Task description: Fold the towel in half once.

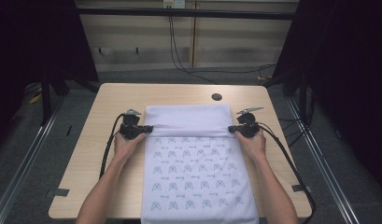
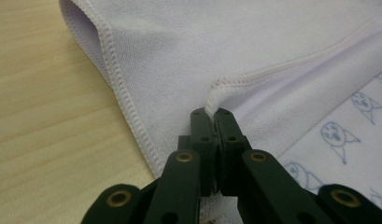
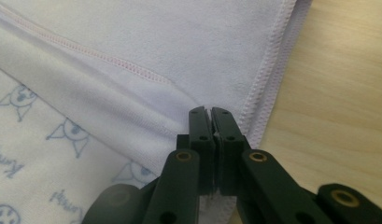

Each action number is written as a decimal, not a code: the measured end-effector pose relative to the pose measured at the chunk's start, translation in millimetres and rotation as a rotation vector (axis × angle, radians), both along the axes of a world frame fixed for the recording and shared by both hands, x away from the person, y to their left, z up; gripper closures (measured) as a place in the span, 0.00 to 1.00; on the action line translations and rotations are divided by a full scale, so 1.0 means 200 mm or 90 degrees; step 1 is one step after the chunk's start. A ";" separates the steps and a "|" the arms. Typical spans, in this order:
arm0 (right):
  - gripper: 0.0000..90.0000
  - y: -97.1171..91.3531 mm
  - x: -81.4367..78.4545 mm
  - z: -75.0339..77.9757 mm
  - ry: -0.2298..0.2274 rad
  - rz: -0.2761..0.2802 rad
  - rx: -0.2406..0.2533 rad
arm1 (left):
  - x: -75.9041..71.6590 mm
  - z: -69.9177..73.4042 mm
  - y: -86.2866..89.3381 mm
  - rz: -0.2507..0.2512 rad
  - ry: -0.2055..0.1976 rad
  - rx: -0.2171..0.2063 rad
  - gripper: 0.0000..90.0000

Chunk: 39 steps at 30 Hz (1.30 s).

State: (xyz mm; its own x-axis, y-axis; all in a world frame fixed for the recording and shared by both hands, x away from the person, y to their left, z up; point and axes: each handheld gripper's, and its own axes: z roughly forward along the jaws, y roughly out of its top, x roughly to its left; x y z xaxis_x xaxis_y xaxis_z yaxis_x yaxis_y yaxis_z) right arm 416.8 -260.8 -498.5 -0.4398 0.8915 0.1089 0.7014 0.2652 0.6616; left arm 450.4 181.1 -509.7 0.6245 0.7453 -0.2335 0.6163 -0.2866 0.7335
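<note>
At six o'clock our white cloth with small blue cat-face prints [image 1: 193, 179] hangs over the near edge of the light wooden table [image 1: 109, 100]. At nine o'clock our left gripper [image 1: 144, 129] pinches its folded-back hem; at three o'clock our right gripper [image 1: 234, 129] clamps the opposite corner. Beyond, toward twelve, the plain folded part lies flat.

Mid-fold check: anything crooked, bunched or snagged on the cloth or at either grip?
Nothing stands out. The white cloth lies flat and square on the table, its far part folded back with a fairly straight edge. The left gripper and right gripper pinch that edge at matching corners. The near end hangs past the table's near edge.
</note>
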 end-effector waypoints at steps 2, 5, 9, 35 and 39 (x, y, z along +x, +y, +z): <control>0.98 -0.01 -0.01 0.00 -0.002 0.000 -0.007 | 0.00 0.01 -0.02 -0.011 -0.005 0.021 0.98; 0.98 -0.03 -0.01 0.01 -0.003 -0.001 -0.020 | 0.00 0.01 -0.05 -0.011 -0.009 0.019 0.98; 0.98 -0.03 -0.02 0.02 0.004 -0.006 -0.036 | 0.02 0.00 -0.07 -0.006 -0.008 0.006 0.98; 0.98 -0.20 -0.21 0.59 -0.182 0.059 0.203 | -0.22 0.64 0.08 -0.072 -0.142 -0.095 0.98; 0.98 -0.23 -0.31 0.72 -0.218 0.081 0.232 | -0.32 0.81 0.11 -0.091 -0.179 -0.120 0.98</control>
State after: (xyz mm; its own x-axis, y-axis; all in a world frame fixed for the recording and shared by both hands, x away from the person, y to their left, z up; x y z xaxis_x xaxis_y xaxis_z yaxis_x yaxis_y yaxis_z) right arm 355.2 -306.0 -354.3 -0.6068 0.7599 0.2331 0.4052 0.0435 0.9132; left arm 385.5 203.7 -347.5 0.7788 0.6058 -0.1628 0.3468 -0.1996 0.9165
